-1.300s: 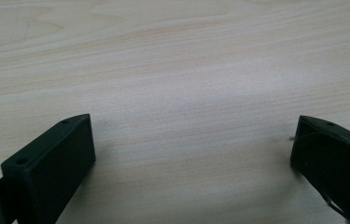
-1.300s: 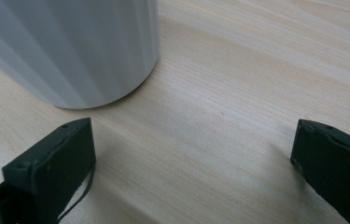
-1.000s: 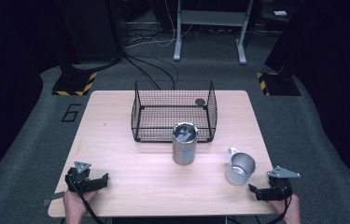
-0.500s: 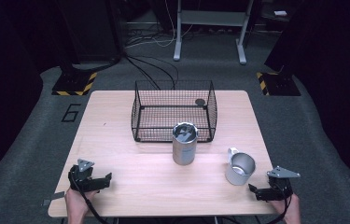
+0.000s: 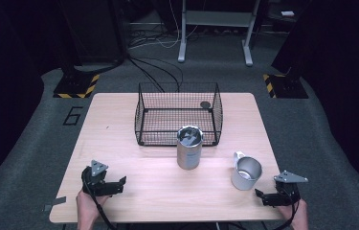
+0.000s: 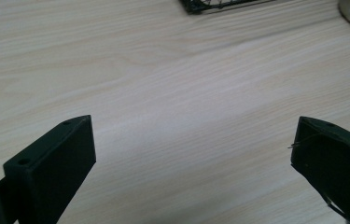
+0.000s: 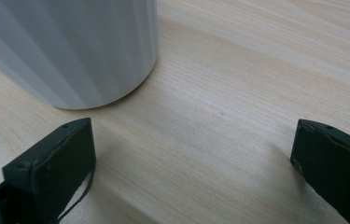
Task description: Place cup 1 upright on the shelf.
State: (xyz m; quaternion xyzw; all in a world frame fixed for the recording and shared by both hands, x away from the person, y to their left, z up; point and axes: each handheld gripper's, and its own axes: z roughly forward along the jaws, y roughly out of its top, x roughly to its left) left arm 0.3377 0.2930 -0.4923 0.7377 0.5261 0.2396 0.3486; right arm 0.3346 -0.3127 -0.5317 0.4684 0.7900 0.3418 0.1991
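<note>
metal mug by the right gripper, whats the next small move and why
Probably ease the right gripper forward to the metal mug: its fingers stand open, empty, low over the table, and the mug stands upright just ahead.

Counter (image 5: 119, 129) left half bare wood: open run ahead of left gripper (image 5: 119, 184), nothing between its spread jaws. Wire basket (image 5: 177, 115) blocks centre-back. Tall steel canister (image 5: 189, 147) stands just in front of basket. Metal mug (image 5: 245, 172) sits just beside right gripper (image 5: 262, 196); bare wood between its parted jaws.
</note>
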